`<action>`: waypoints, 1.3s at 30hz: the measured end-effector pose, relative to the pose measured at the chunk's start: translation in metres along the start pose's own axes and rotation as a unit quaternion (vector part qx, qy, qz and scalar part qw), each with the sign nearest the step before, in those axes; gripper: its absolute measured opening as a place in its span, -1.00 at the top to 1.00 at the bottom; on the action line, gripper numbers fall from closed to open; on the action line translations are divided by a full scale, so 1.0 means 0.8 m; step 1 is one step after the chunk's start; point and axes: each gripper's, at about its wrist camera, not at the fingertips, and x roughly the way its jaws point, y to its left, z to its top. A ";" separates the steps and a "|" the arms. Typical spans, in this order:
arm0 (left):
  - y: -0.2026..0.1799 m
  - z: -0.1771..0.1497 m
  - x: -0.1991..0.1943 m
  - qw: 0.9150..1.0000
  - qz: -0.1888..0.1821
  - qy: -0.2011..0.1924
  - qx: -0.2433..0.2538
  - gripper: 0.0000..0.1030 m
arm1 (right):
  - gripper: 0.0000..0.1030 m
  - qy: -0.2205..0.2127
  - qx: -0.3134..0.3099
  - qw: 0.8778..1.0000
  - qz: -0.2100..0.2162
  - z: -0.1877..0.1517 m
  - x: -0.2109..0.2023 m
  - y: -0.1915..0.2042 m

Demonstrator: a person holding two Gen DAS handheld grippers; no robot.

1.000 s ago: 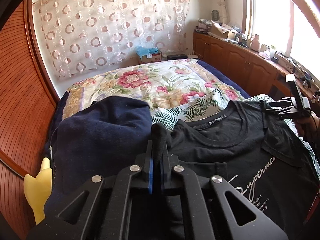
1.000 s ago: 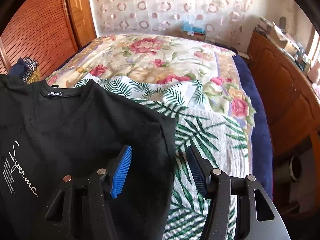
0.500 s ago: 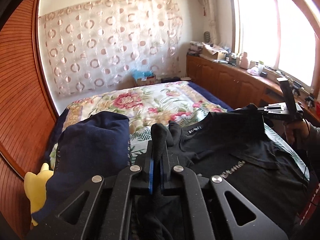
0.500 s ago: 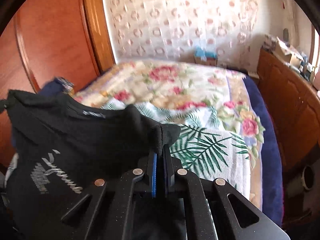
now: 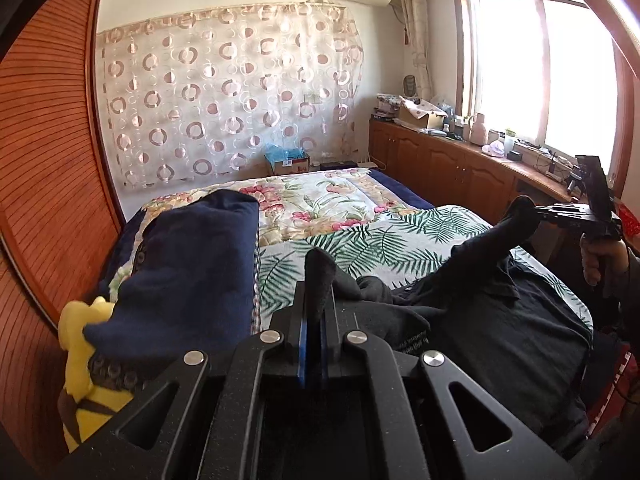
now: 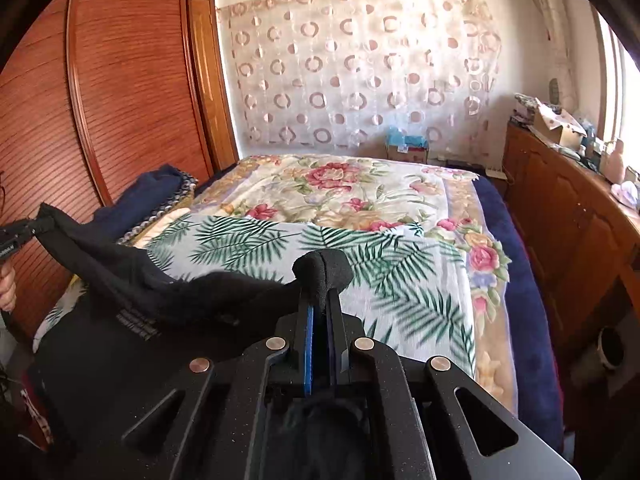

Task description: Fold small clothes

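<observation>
a black t-shirt hangs stretched between two handheld grippers above a bed spread with a palm-leaf cover. the left gripper, at 6 o'clock in its own view, is clamped on a bunched edge of the shirt; the right gripper pinches the opposite edge, its fingers closed on the cloth. in the left view the right gripper shows at 3 o'clock. a navy garment lies at 9 o'clock beside a yellow plush toy.
</observation>
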 end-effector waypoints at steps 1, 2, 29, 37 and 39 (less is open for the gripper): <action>0.000 -0.007 -0.007 1.000 0.004 -0.001 -0.002 0.90 | 0.91 -0.003 0.002 1.000 0.001 -0.007 -0.007 0.001; 0.001 -0.014 -0.014 1.000 0.006 -0.001 -0.007 0.90 | 0.91 -0.004 0.004 1.000 0.002 -0.015 -0.016 0.002; 0.009 -0.157 -0.088 0.997 0.021 0.064 -0.046 0.90 | 0.90 0.086 0.038 0.996 0.013 -0.132 -0.150 0.018; 0.016 -0.143 -0.110 0.998 0.034 0.039 -0.026 0.36 | 0.90 0.097 0.045 0.994 0.005 -0.135 -0.135 0.016; 0.021 -0.136 -0.116 0.998 0.046 0.023 -0.023 0.16 | 0.87 0.099 0.035 0.995 0.001 -0.132 -0.134 0.020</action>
